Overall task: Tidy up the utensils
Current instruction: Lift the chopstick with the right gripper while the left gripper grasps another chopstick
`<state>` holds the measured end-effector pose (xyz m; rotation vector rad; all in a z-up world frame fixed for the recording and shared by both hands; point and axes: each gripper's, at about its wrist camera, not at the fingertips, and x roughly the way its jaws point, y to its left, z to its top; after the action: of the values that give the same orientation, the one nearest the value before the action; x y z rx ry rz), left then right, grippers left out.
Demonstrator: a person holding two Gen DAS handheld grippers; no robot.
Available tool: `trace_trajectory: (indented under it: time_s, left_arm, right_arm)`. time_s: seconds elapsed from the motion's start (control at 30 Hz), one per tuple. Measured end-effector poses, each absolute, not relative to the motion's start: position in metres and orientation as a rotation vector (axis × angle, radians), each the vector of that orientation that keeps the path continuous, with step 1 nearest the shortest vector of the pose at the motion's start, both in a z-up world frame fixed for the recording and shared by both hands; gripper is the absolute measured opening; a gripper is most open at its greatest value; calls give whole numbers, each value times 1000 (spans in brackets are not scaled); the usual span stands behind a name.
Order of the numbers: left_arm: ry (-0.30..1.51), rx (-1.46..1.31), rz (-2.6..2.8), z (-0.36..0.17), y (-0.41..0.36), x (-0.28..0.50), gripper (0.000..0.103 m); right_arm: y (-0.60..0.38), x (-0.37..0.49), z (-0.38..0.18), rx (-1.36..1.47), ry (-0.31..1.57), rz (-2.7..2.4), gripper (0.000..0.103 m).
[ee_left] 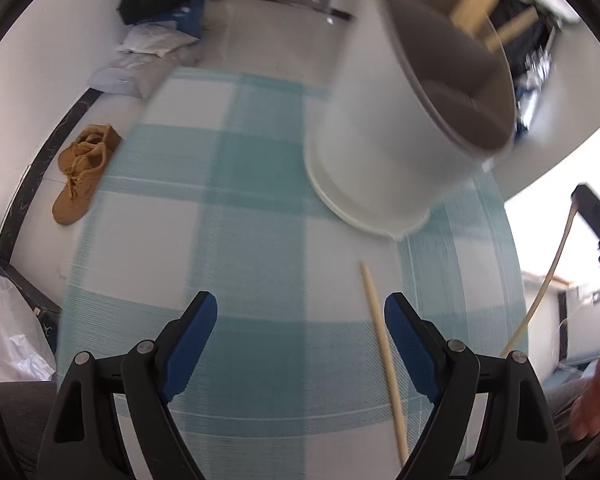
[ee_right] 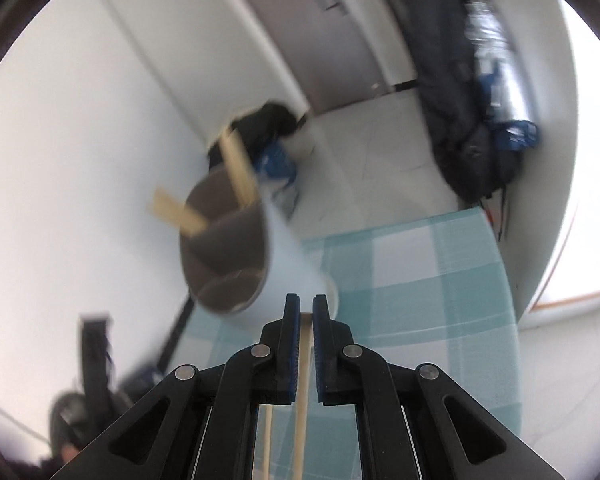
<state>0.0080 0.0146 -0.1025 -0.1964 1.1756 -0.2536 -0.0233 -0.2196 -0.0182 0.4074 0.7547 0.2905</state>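
Right claw (ee_right: 307,312) is pinching one pale chopstick (ee_right: 302,392) between pressed-together blue pads, stick running back along the fingers; a second thin stick is showing lower left of it under the claw body, can't tell if it's gripped or just lying beneath. White utensil holder (ee_right: 260,248) with grey divided interior is sitting just ahead of the right claw on the teal-checked cloth (ee_right: 420,280) covering the surface, wooden utensils (ee_right: 236,168) already sticking out of its far compartments. Left claw (ee_left: 300,332) is hanging spread wide, gripping nothing, over another loose chopstick (ee_left: 384,356) lying on the cloth just beside its right finger; the holder (ee_left: 380,140) is farther up the cloth. Step looks like carrying the held stick to the holder. To do it well: be tipping the stick toward vertical, lining its end over an open compartment, not the rim, lowering before releasing so it isn't bouncing out. Left claw should be centring over the loose stick, closing across its width. Frames blurry, so slowing near the holder is helping avoid knocking it.
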Motion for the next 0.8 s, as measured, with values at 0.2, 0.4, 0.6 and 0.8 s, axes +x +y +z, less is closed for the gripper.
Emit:
trace_trajectory:
  time_s: [0.2, 0.4, 0.6, 0.8]
  left_arm:
    - [1224, -193, -231, -104, 0, 16, 82]
    - [1260, -82, -155, -109, -26, 20, 65]
    - [1287, -17, -69, -110, -40, 19, 59]
    - [1294, -31, -83, -105, -44, 15, 9]
  right_arm:
    - [-253, -35, -14, 486, 695, 242, 6]
    - [-266, -44, -19, 499, 680, 223, 6]
    - [-272, -49, -18, 488, 666, 205, 6]
    - [-273, -50, -12, 475, 644, 196, 6]
